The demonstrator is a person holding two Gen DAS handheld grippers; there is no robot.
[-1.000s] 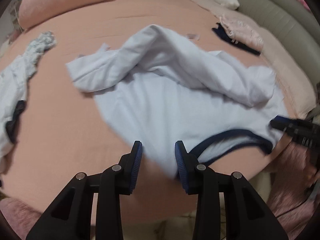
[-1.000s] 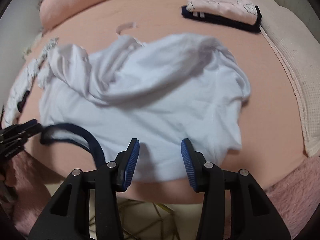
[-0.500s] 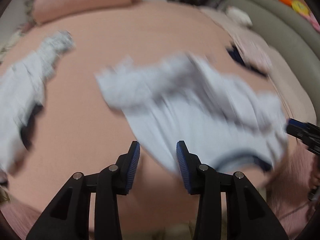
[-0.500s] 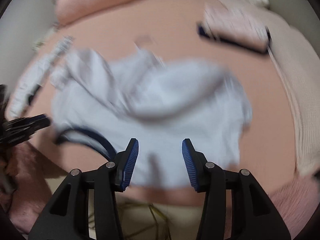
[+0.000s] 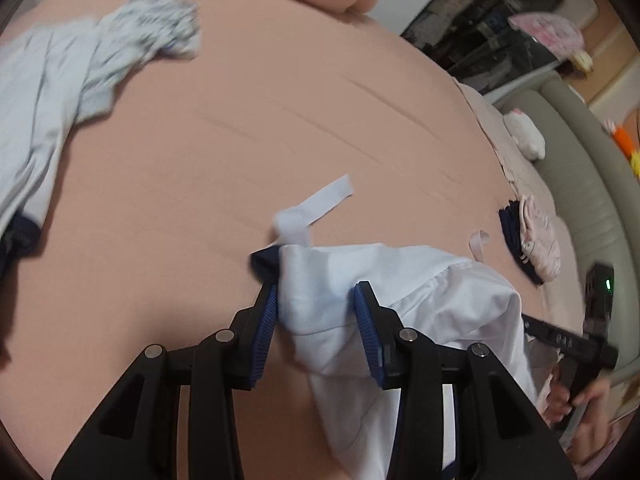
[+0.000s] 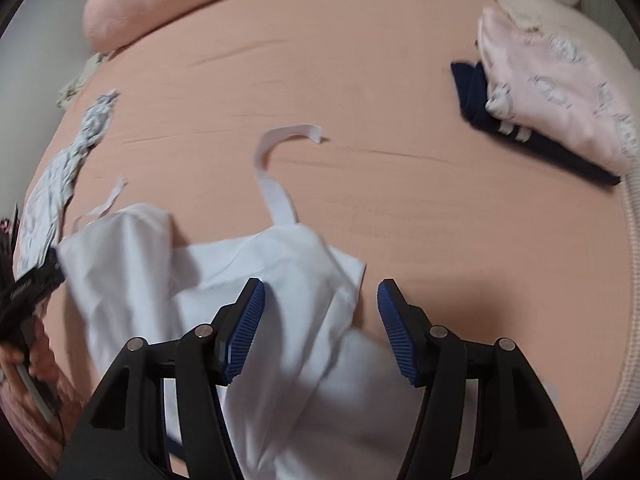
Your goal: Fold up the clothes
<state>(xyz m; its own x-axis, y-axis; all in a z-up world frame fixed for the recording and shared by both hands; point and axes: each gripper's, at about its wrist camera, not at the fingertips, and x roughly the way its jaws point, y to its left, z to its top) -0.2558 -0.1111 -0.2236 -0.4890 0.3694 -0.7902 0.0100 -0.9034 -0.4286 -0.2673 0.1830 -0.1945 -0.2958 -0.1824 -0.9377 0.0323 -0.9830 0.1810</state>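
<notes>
Left gripper (image 5: 316, 312): jaws apart, a bunched fold of the white garment (image 5: 400, 304) lying between the blue pads (image 5: 266, 332); cloth touches the left pad, and whether it meets the right pad cannot be told. Right gripper (image 6: 320, 320): jaws wide apart, the garment's edge reaching into the gap against the left pad (image 6: 244, 328), bare sheet showing beside the right pad.

The garment sits at the near edge of the bed, draped over that edge towards the person. It is white with dark navy trim (image 5: 264, 262) at one corner. It is crumpled and gathered, not laid flat. Two narrow white straps (image 6: 276, 160) trail from it onto the peach bedsheet (image 6: 360, 80); one curls in a loop.

Open room: the sheet beyond the garment is bare across the middle of the bed. At the left edge lies a loose pale blue-white heap of clothing (image 5: 60, 92). At the right edge, well apart from the garment, sits a folded pink piece (image 6: 560, 92) resting on a dark navy one (image 6: 496, 120). A pink pillow (image 6: 168, 4) bounds the far side.
</notes>
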